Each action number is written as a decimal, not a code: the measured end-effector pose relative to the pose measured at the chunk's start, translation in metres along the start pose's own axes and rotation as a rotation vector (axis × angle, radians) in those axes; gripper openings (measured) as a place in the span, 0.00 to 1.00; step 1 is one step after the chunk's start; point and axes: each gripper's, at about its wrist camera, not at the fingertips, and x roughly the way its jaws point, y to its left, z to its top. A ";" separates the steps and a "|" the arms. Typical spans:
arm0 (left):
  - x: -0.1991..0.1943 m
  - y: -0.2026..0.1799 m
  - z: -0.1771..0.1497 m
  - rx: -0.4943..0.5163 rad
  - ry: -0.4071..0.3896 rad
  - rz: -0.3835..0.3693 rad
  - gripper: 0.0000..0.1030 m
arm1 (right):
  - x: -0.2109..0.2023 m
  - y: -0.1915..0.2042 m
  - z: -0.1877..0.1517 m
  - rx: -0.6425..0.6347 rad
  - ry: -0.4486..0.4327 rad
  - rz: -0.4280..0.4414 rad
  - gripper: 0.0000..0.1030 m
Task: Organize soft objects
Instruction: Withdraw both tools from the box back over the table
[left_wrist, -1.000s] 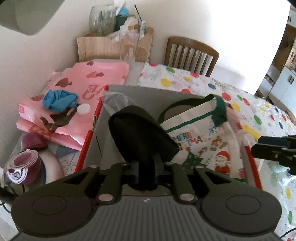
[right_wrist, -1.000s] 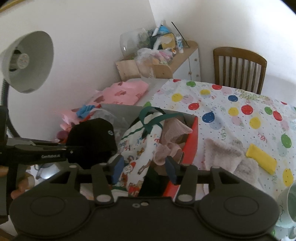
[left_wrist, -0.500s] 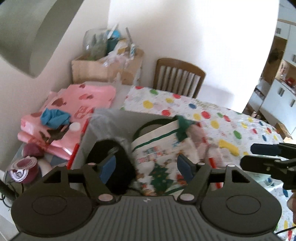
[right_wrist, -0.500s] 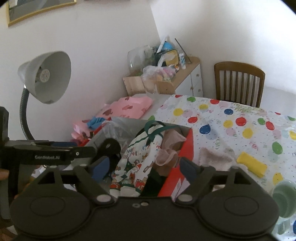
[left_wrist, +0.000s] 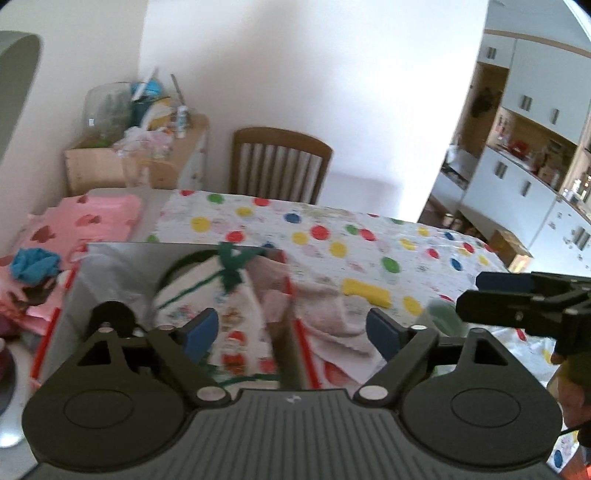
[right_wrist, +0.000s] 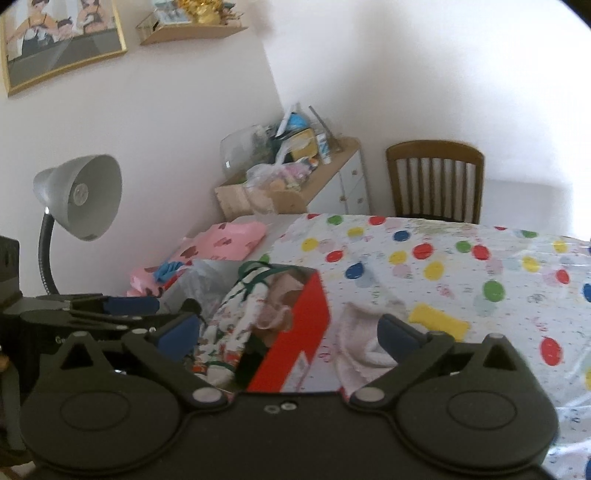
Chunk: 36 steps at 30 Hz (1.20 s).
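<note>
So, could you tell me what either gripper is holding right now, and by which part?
Nothing is held: the left gripper and right gripper have both just opened, with nothing pinched.

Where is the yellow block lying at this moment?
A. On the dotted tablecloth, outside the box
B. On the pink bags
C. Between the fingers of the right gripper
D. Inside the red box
A: the yellow block lies on the dotted tablecloth, to the right of the red box and the pale towel, with nothing holding it.
</note>
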 end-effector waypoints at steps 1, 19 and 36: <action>0.002 -0.005 -0.001 0.004 0.000 -0.013 0.92 | -0.004 -0.004 -0.001 -0.001 -0.004 -0.008 1.00; 0.054 -0.074 -0.007 0.094 0.035 -0.073 0.99 | -0.019 -0.106 0.020 0.026 0.028 -0.191 0.99; 0.122 -0.099 -0.016 0.142 0.064 -0.011 0.99 | 0.030 -0.184 0.044 -0.034 0.179 -0.254 0.93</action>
